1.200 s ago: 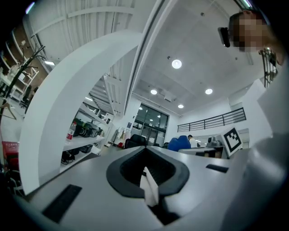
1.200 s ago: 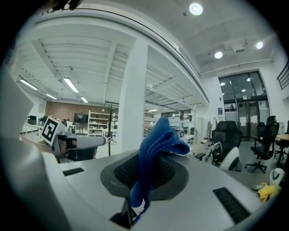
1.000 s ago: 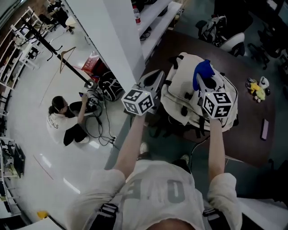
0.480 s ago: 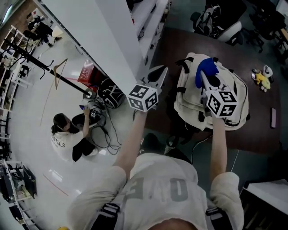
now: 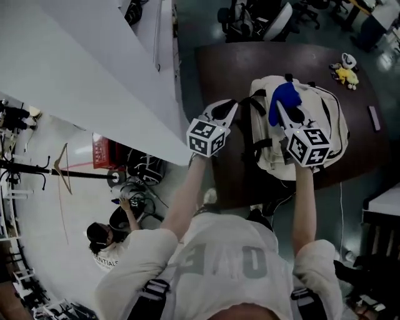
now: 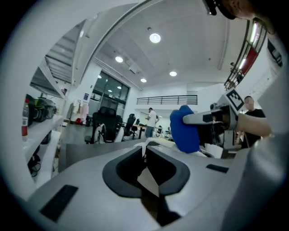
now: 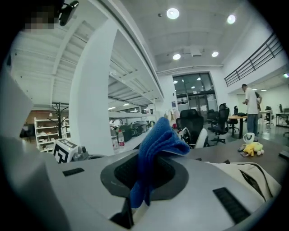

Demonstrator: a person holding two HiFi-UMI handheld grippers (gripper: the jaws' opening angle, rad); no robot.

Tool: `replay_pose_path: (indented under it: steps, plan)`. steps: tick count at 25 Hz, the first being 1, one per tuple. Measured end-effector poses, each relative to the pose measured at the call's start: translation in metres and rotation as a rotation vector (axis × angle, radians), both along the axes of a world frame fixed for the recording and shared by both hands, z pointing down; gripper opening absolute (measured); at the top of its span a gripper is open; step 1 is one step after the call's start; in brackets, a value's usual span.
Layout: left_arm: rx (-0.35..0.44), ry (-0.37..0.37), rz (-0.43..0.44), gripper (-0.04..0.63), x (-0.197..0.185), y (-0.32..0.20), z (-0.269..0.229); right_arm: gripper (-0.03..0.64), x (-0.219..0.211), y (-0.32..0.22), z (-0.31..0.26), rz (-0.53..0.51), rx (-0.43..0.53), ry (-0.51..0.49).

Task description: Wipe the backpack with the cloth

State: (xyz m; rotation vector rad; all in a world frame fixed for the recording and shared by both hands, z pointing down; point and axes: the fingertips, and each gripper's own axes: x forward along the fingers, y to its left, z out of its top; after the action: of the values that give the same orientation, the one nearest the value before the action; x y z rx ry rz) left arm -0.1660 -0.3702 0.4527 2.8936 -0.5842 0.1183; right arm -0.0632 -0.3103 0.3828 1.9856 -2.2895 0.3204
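A cream backpack [image 5: 312, 128] lies on the dark brown table [image 5: 219, 69]. My right gripper [image 5: 282, 111] is over its top, shut on a bunched blue cloth [image 5: 284, 99] that sticks up from the jaws [image 7: 156, 146]. The right gripper view has part of the backpack [image 7: 253, 173] at the lower right. Just off the backpack's left side, by its dark straps, my left gripper [image 5: 229, 107] is shut with nothing in it. From the left gripper view its jaws meet [image 6: 145, 149], with the blue cloth [image 6: 184, 128] ahead to the right.
A yellow soft toy [image 5: 342, 74] and a small flat device [image 5: 374, 117] lie on the table's right part. Office chairs [image 5: 250, 15] stand beyond the table. A white slanted wall [image 5: 94, 69] runs along the left. A person [image 5: 109, 247] sits on the floor below.
My left gripper has swung right and down, close to the backpack's left side. The right gripper with the cloth has shifted a little over the backpack. The head view has turned.
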Motion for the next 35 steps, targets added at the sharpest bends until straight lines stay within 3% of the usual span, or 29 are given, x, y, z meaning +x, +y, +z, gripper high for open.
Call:
replay_pose_path:
  steps: [5,12,13,14,15,18,21,26,30,35]
  plan:
    - [0.042,-0.101,0.204,0.145,0.021,-0.010,0.032,0.038,-0.013,0.001,-0.005,0.139,0.020,-0.032]
    - [0.081,-0.217,0.352,0.158,0.046,-0.035,0.080,0.038,-0.032,0.023,0.001,0.257,0.044,-0.099]
    - [0.095,-0.216,0.369,0.146,0.048,-0.037,0.079,0.038,-0.037,0.027,0.002,0.267,0.044,-0.113]
    - [0.120,-0.211,0.381,0.053,0.050,-0.038,0.075,0.037,-0.043,0.030,0.005,0.273,0.044,-0.134]
    - [0.148,-0.200,0.386,0.031,0.052,-0.042,0.068,0.037,-0.051,0.033,0.007,0.276,0.046,-0.161]
    - [0.217,-0.148,0.396,0.031,0.062,-0.057,0.040,0.038,-0.077,0.026,0.025,0.281,0.040,-0.220]
    - [0.296,-0.140,0.453,0.031,0.073,-0.061,0.023,0.038,-0.096,-0.006,0.059,0.329,0.003,-0.186]
    - [0.279,-0.134,0.530,0.031,0.078,-0.070,0.027,0.037,-0.097,-0.081,0.116,0.424,-0.098,-0.025]
    - [0.269,-0.123,0.573,0.037,0.074,-0.073,0.025,0.037,-0.062,-0.114,0.157,0.563,-0.174,-0.068]
    - [0.261,-0.122,0.585,0.038,0.073,-0.078,0.026,0.037,-0.038,-0.129,0.173,0.642,-0.157,-0.064]
